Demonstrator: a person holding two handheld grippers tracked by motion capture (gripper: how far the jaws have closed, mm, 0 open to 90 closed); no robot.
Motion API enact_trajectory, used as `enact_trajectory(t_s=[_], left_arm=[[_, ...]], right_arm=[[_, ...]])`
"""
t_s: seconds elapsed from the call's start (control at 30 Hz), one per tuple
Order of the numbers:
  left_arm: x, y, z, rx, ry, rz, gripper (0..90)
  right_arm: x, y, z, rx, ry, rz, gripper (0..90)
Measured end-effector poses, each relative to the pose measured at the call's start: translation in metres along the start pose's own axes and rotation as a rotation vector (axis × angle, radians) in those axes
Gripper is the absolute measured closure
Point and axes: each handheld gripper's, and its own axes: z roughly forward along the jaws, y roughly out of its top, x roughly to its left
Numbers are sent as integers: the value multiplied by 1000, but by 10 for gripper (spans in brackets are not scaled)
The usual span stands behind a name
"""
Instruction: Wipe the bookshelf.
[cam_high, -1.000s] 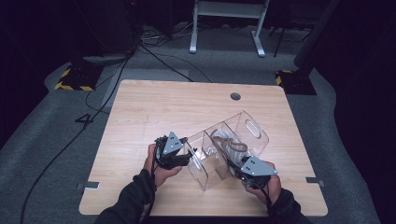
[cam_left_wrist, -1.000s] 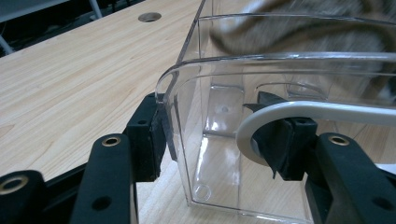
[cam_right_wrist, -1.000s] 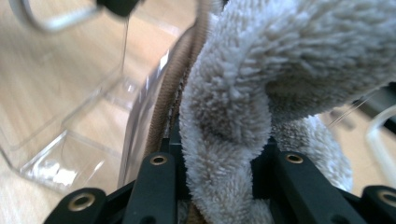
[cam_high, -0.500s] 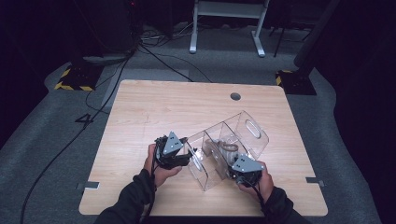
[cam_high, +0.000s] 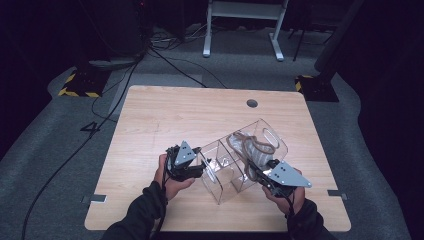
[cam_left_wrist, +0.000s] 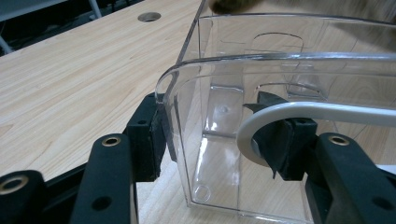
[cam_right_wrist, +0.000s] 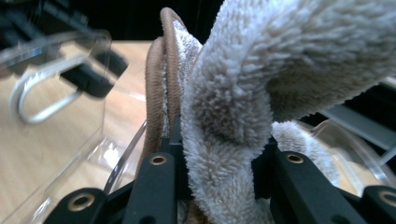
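Lifting a fluffy towel over the clear divided bin on the counter, the right claw stays clenched on it. Left claw grips the bin's end wall; next, probably lower the towel into a compartment and let go

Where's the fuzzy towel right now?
In the high view the towel is right of centre, over the far compartment of the clear bin; the right gripper has its jaws shut on it, beside the wooden table's right edge.

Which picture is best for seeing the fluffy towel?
The right gripper view: the towel is close up there, fuzzy with a brown edge, squeezed in the right claw. The high view shows it small, hanging over the clear box. The left gripper view catches just a blurry bit at the top.
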Motion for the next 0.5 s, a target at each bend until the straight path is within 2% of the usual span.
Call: enact_trajectory(t_s=[0.13,0.4,0.5], left_arm=[[0,0,0,-2,0,1,462],[0,0,0,1,6,3,462],[0,0,0,4,11,6,463]], right_arm=[[9,-12,15,86,45,-24,698],[21,-40,36,228,112,-34,698],[24,-47,41,259,136,-41,698]])
